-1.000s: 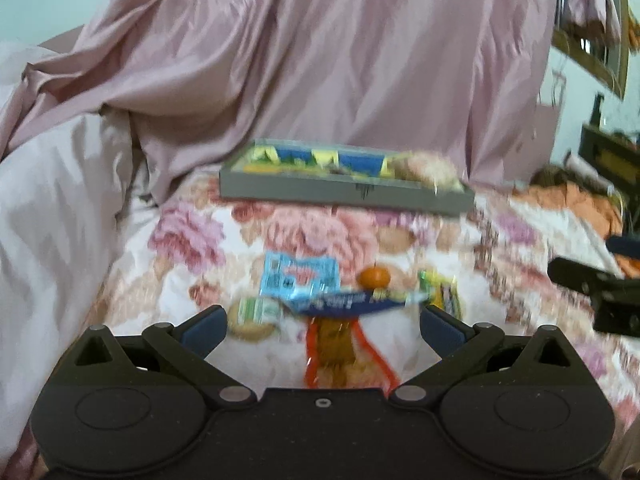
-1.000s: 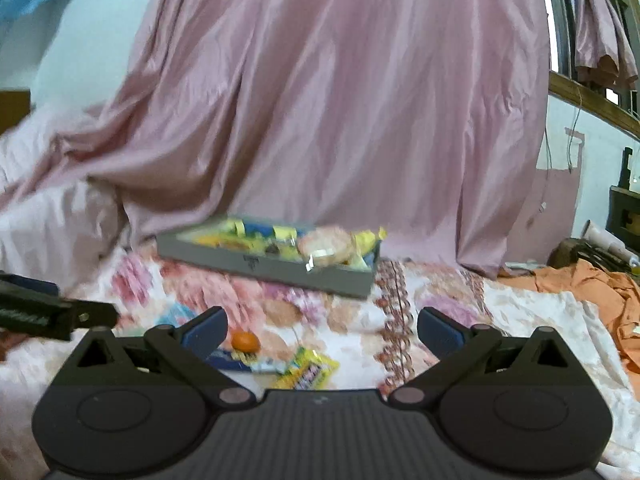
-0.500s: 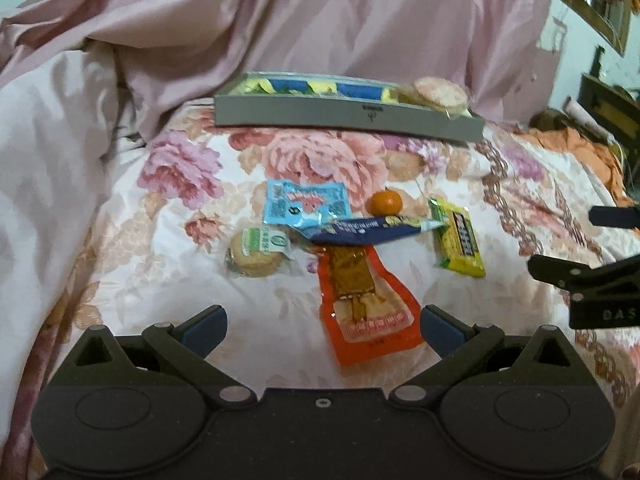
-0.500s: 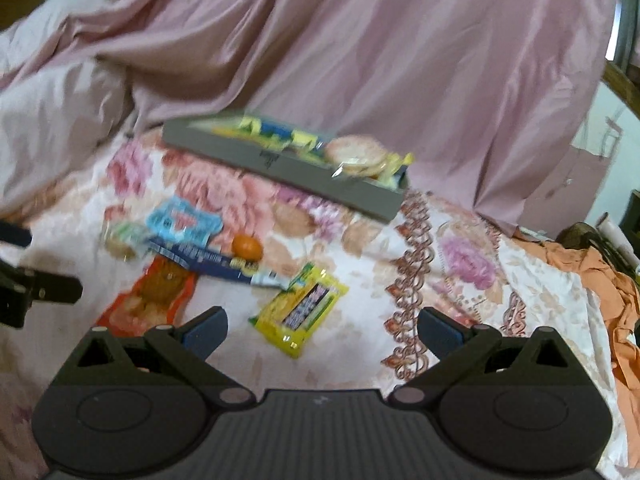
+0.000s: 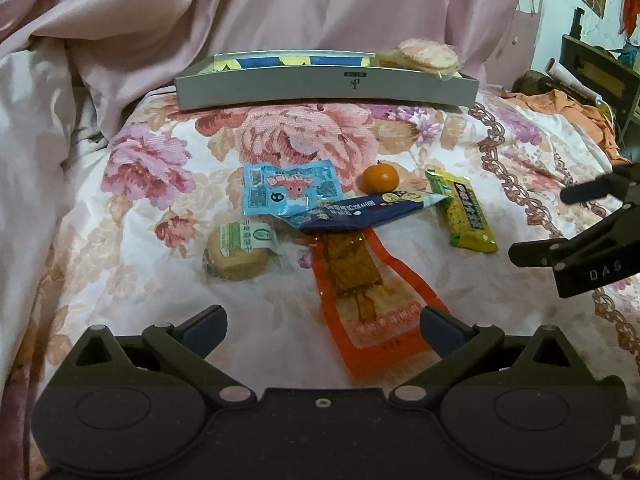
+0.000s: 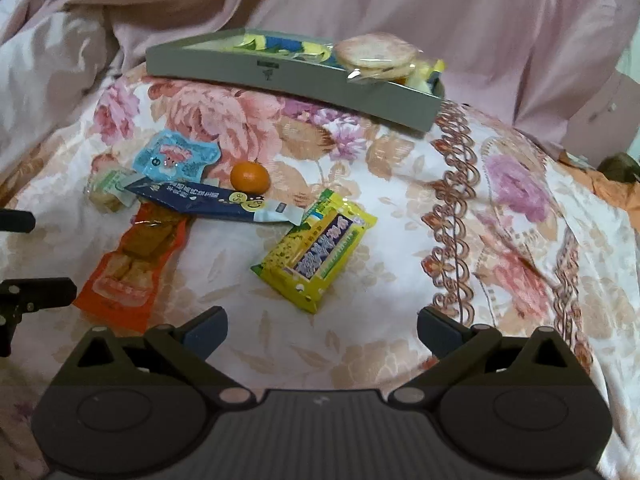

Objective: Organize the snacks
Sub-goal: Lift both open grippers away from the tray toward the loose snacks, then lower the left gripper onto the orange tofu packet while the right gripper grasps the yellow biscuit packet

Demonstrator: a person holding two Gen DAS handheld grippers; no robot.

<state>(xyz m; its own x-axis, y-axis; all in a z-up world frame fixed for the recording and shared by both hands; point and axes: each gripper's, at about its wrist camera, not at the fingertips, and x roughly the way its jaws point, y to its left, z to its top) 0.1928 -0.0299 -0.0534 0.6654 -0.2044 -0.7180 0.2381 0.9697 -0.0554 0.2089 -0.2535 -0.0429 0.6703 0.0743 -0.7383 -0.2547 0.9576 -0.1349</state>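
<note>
Both grippers lower, snacks [image 5: 348,216] nearer.

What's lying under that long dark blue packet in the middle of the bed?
The dark blue packet overlaps the light blue packet, the top of the orange pouch and the end of the yellow bar. What those covered edges look like can't be seen.
</note>
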